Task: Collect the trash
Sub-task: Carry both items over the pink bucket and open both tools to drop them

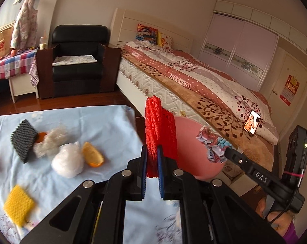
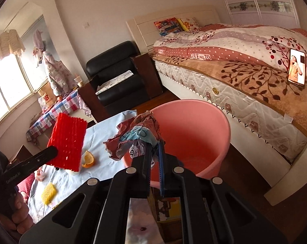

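Black linkages fill each wrist view's foreground; beyond them a pink basin (image 2: 194, 134) stands on the floor between the cloth-covered table (image 1: 104, 122) and the bed, seemingly the bin for trash; left gripper (image 1: 152, 154) is clenched on a red foam net (image 1: 159, 130), carried upright near the rim; right gripper (image 2: 154, 148) grasps a crumpled wrapper (image 2: 133, 134) at the basin's edge; orange peel (image 1: 92, 154) waits on the table.

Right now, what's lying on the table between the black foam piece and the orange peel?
In the left wrist view, two pale wads lie between the black foam piece and the orange peel: a greyish fluffy clump and a white plastic wad.
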The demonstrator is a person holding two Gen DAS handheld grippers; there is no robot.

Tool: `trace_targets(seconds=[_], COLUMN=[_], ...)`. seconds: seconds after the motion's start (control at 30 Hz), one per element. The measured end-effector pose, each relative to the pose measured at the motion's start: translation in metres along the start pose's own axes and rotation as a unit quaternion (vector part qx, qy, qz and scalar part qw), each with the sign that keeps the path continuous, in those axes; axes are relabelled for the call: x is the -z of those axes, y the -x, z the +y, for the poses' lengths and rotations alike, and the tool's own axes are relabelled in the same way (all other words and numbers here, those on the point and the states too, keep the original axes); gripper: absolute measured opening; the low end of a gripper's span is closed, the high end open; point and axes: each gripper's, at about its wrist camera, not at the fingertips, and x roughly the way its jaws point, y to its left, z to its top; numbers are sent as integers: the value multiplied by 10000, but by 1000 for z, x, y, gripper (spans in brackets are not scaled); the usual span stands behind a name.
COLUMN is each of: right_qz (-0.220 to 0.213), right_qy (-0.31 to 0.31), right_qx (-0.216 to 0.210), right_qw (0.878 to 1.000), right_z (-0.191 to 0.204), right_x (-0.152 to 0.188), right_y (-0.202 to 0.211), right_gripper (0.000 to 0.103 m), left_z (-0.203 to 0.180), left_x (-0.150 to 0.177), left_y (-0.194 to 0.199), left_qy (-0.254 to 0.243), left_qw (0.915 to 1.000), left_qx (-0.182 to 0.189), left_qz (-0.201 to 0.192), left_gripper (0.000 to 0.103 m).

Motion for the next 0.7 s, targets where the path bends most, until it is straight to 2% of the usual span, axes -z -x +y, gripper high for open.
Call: trace_targets(seconds=[0.17,0.43,0.7], right_qz=[32,166,233], right_qy=[-102,-246,-312], right_qx=[120,294,385], right_qw=[9999,9991,9985], right_z=[-17,-39,-51], right_x=[-3,-5,-4], right_y=[-10,-30,-43], right_gripper=[7,7,7], left_z=[-25,-47,-56], left_x=[-4,2,14], left_y=[-38,-95,-125], left_qy=[-70,-158,-258], left_qw=[9997,9979,9956], left_qx=[130,40,-41], left_qz=[204,627,904], left_gripper=[8,8,9])
